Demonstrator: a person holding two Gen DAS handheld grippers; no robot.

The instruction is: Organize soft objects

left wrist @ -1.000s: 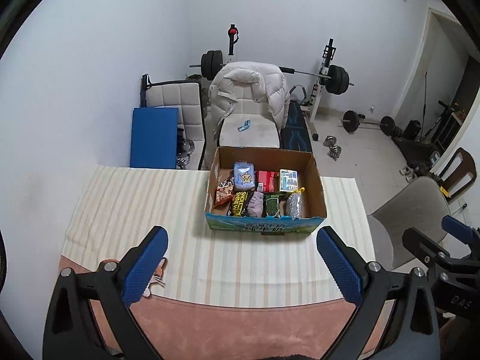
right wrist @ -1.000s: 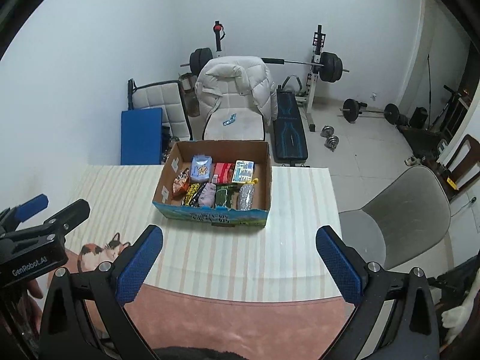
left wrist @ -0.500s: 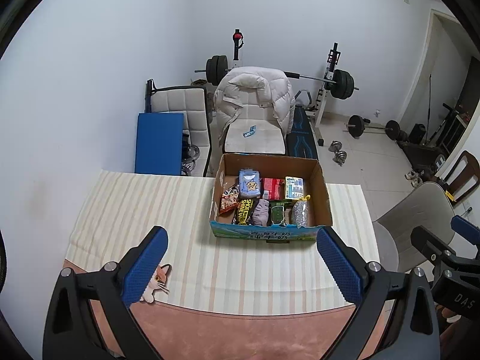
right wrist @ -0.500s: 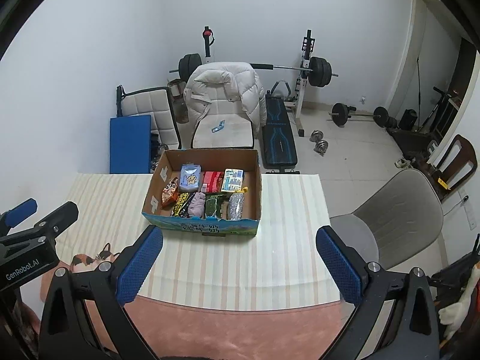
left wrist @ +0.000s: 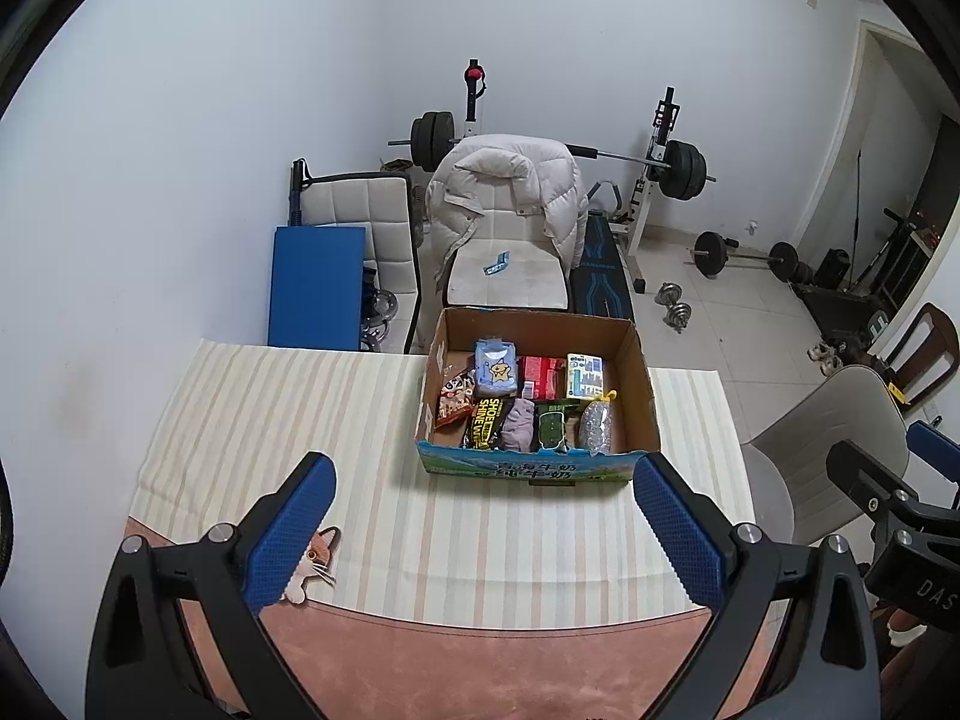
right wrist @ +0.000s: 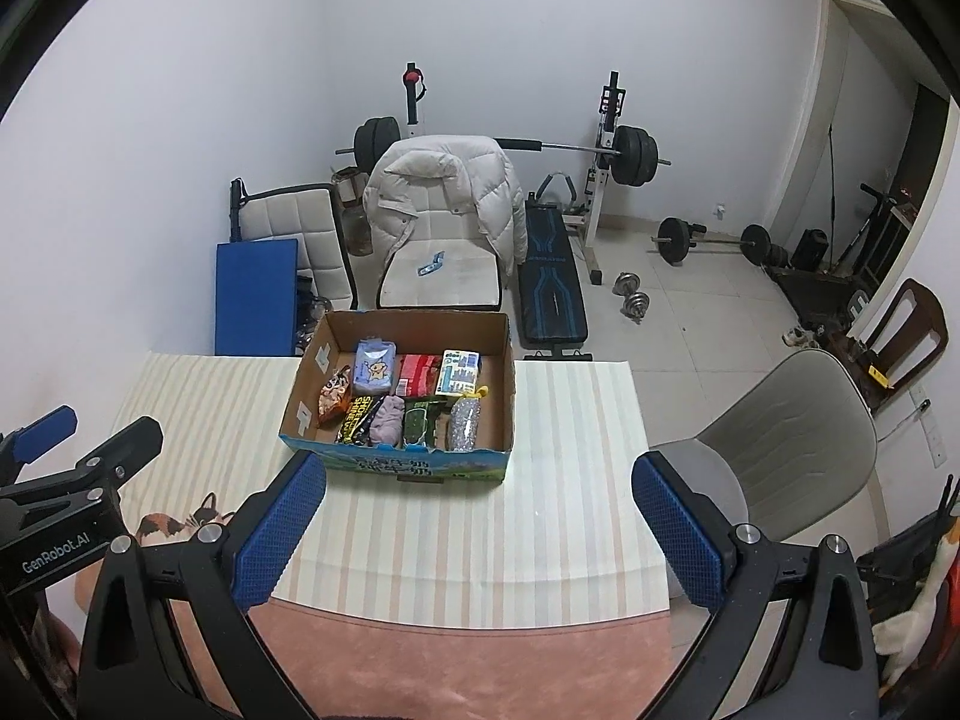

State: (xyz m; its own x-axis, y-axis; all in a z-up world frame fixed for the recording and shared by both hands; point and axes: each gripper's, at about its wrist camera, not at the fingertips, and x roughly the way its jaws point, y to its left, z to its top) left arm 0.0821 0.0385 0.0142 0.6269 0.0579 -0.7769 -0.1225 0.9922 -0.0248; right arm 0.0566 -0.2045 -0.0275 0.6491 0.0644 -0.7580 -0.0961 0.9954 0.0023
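Observation:
An open cardboard box (left wrist: pixel 642 396) (right wrist: pixel 507 372) stands on the striped tablecloth (left wrist: pixel 300 420) (right wrist: pixel 564 480). It holds several soft packs: a blue tissue pack (left wrist: pixel 495 365) (right wrist: pixel 375 366), a red pack (left wrist: pixel 540 369), snack bags (left wrist: pixel 455 401) and a grey cloth (left wrist: pixel 518 425) (right wrist: pixel 386 417). My left gripper (left wrist: pixel 483 531) is open and empty, high above the table's near side. My right gripper (right wrist: pixel 477 531) is open and empty, also near the front. Each gripper shows at the edge of the other's view.
A pink mat with a cat picture (left wrist: pixel 313 555) (right wrist: pixel 180 523) lies under the cloth at the near edge. A grey chair (right wrist: pixel 786 456) stands right of the table. Behind are a white chair with a jacket (left wrist: pixel 510 210), a blue pad (left wrist: pixel 315 285) and a weight bench (right wrist: pixel 549 276).
Both grippers have pulled back and risen, so the box looks smaller and farther. Both stay open and empty.

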